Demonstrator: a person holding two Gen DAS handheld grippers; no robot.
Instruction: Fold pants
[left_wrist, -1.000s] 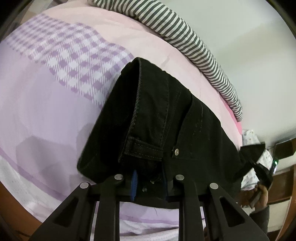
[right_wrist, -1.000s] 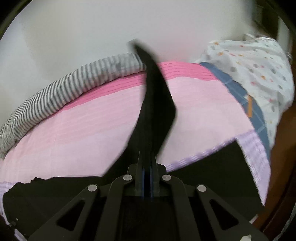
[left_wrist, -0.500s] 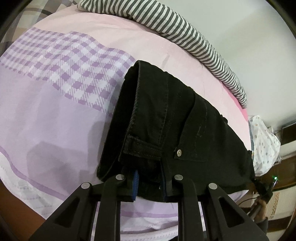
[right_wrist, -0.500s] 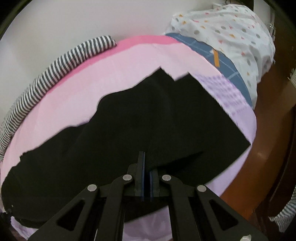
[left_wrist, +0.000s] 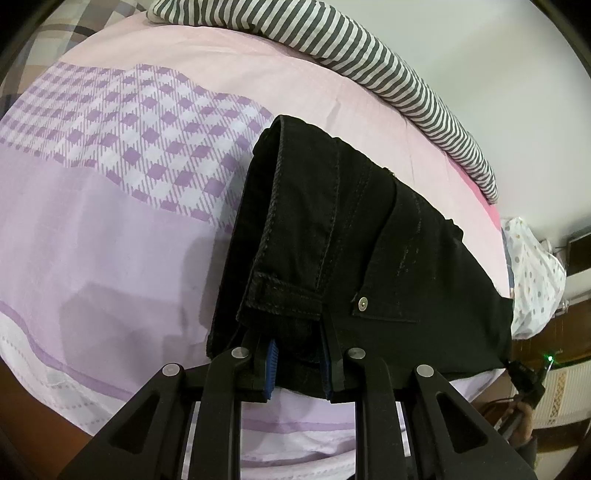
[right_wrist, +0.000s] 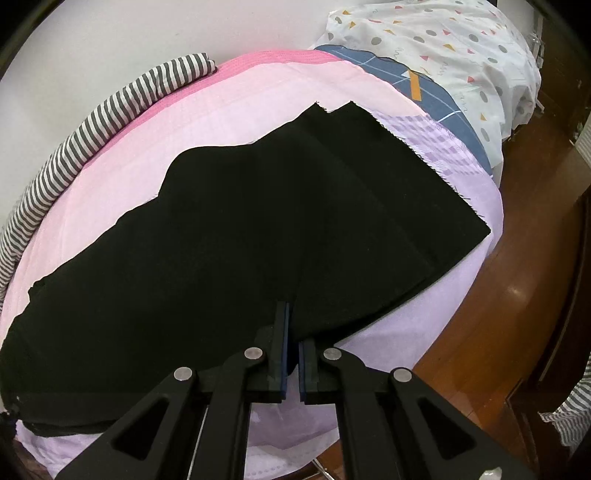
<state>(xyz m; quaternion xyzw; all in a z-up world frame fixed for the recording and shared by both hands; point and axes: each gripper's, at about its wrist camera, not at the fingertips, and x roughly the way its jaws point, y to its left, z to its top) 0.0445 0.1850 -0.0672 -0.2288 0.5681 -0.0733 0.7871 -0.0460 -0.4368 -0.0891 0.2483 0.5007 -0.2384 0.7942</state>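
Note:
Black pants (left_wrist: 362, 236) lie on the pink and purple bedsheet (left_wrist: 110, 229), doubled lengthwise with one leg on the other. My left gripper (left_wrist: 298, 356) is shut on the waistband by a belt loop, and its blue pads (left_wrist: 271, 363) press the thick cloth from both sides. In the right wrist view the pants (right_wrist: 258, 221) stretch flat from lower left to the frayed leg hems at upper right. My right gripper (right_wrist: 293, 328) is shut on the near edge of the leg cloth, close to the bed. The same gripper (left_wrist: 526, 376) shows small at the far right of the left wrist view.
A grey-and-white striped blanket (left_wrist: 369, 55) runs along the wall side of the bed. A white dotted quilt (right_wrist: 443, 48) and a blue patterned cloth (right_wrist: 424, 85) lie at the bed's end. The bed edge drops to a wooden floor (right_wrist: 498, 314) on the right.
My right gripper brought the pant leg down from the air and laid it flat over the other leg. The left gripper kept its hold on the waistband and rolled slightly.

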